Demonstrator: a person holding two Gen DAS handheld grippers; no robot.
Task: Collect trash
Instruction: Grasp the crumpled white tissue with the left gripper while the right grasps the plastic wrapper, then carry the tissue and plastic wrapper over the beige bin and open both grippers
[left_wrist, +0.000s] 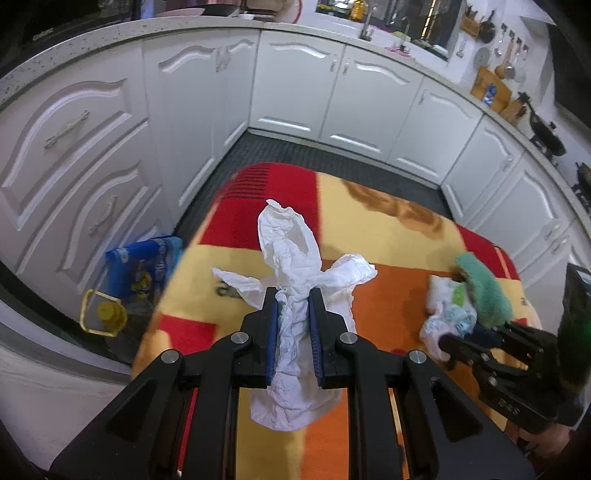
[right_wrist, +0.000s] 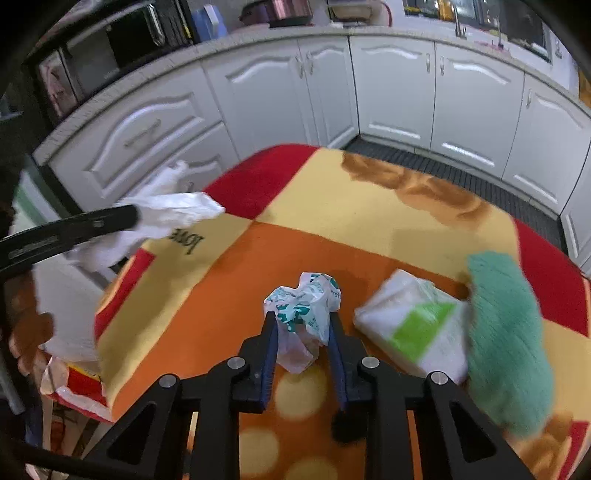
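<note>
My left gripper (left_wrist: 294, 295) is shut on a crumpled white paper (left_wrist: 295, 266) and holds it above the left part of a table with a red, yellow and orange cloth (left_wrist: 388, 236). It also shows in the right wrist view (right_wrist: 162, 218), out past the table's left edge. My right gripper (right_wrist: 302, 321) is shut on a crumpled white-and-teal plastic wrapper (right_wrist: 306, 306) just above the orange patch. In the left wrist view the right gripper (left_wrist: 458, 338) sits at the right with that wrapper (left_wrist: 448, 319).
A white-and-green tissue pack (right_wrist: 413, 325) and a green fuzzy cloth (right_wrist: 506, 332) lie right of the wrapper. White kitchen cabinets (left_wrist: 295, 85) curve around the table. A blue bag (left_wrist: 140, 266) and a yellow-capped jug (left_wrist: 105, 314) stand on the floor at left.
</note>
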